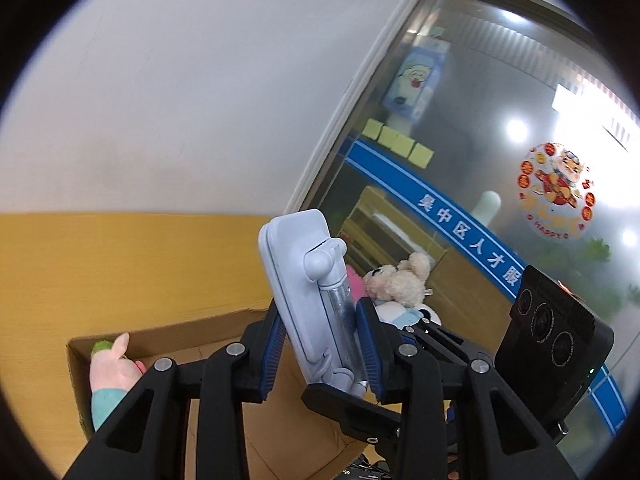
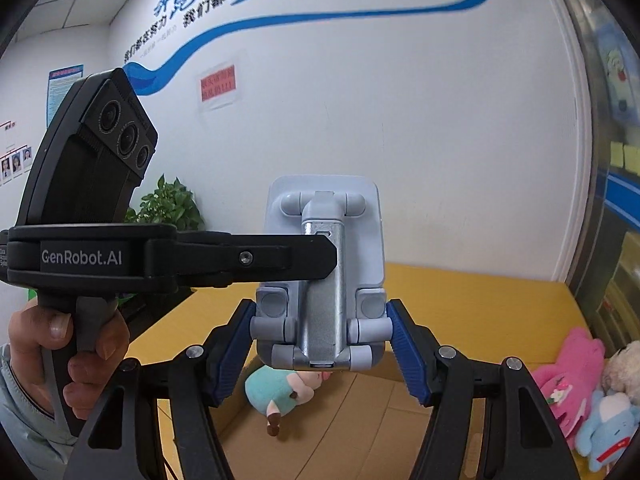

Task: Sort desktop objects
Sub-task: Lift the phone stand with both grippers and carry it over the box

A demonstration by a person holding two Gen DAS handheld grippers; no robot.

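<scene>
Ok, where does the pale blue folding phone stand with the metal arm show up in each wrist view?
Left wrist view: the pale blue folding phone stand with the metal arm is at centre, tilted left, clamped edge-on between the left tool's blue pads.
Right wrist view: the stand is at centre, upright, back facing the camera, between the right tool's pads.
Shared landmark: the open cardboard box below it.

Both grippers are raised and meet on one phone stand [image 2: 322, 280]. The right gripper [image 2: 320, 344] clamps its blue pads against the stand's base from either side. The left gripper [image 1: 320, 344] pinches the stand's edge and metal arm. The person's left hand [image 2: 72, 360] wraps the black handle, thumb forward.
</scene>
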